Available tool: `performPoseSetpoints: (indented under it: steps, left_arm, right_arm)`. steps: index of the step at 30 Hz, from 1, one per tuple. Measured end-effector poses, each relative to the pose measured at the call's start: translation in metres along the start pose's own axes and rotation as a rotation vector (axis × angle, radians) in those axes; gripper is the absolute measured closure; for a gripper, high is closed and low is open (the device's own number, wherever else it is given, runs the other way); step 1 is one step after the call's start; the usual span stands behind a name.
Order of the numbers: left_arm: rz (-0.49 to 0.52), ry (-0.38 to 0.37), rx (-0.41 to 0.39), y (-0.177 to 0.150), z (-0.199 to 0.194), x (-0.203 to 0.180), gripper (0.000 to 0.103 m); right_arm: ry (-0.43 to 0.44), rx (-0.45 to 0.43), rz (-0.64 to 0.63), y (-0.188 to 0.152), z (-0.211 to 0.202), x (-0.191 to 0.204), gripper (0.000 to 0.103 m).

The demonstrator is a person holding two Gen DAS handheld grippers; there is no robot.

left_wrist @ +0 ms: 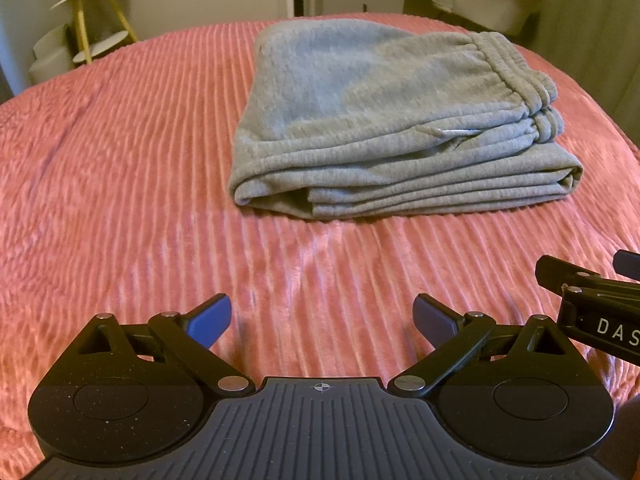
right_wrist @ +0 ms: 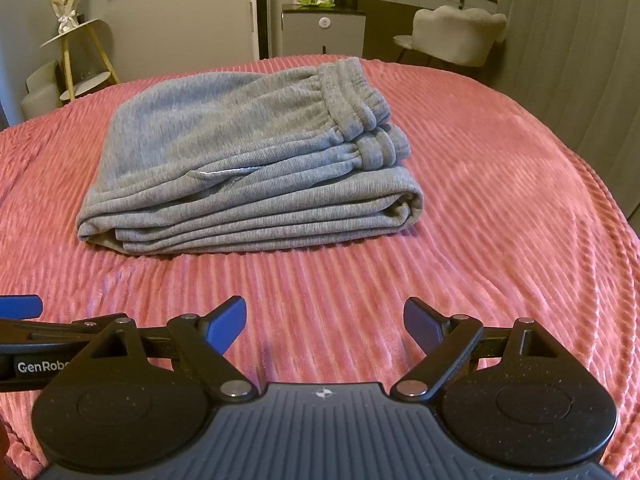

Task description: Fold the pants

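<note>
Grey sweatpants (left_wrist: 384, 120) lie folded in a thick stack on a pink ribbed bedspread (left_wrist: 120, 160), waistband at the right. They also show in the right wrist view (right_wrist: 248, 160). My left gripper (left_wrist: 322, 318) is open and empty, low over the bedspread, well short of the pants. My right gripper (right_wrist: 324, 320) is open and empty, also short of the pants. The two grippers sit side by side: the right one's edge shows in the left wrist view (left_wrist: 592, 300), and the left one's shows in the right wrist view (right_wrist: 24, 332).
Beyond the bed's far edge stand a gold-legged tiered side table (right_wrist: 76, 52) at the left, a grey cabinet (right_wrist: 324, 28) in the middle and a pale padded chair (right_wrist: 456, 32) with a dresser at the right. Bedspread (right_wrist: 500, 200) surrounds the pants.
</note>
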State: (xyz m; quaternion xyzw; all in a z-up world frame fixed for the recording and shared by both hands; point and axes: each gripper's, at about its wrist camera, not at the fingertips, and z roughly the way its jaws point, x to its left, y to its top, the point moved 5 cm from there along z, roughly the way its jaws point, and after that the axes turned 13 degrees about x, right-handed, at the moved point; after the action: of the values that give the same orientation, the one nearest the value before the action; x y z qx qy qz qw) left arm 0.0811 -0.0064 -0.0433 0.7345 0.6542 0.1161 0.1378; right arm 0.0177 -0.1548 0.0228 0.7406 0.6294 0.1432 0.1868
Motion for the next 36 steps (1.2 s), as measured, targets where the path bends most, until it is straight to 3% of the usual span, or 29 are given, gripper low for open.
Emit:
performPoseSetpoints:
  steps: [36]
  left_arm:
    - [0.011, 0.014, 0.007, 0.0000, 0.0015, 0.0007, 0.003]
  right_arm:
    - [-0.003, 0.010, -0.009, -0.0005, 0.0028, 0.0015, 0.017]
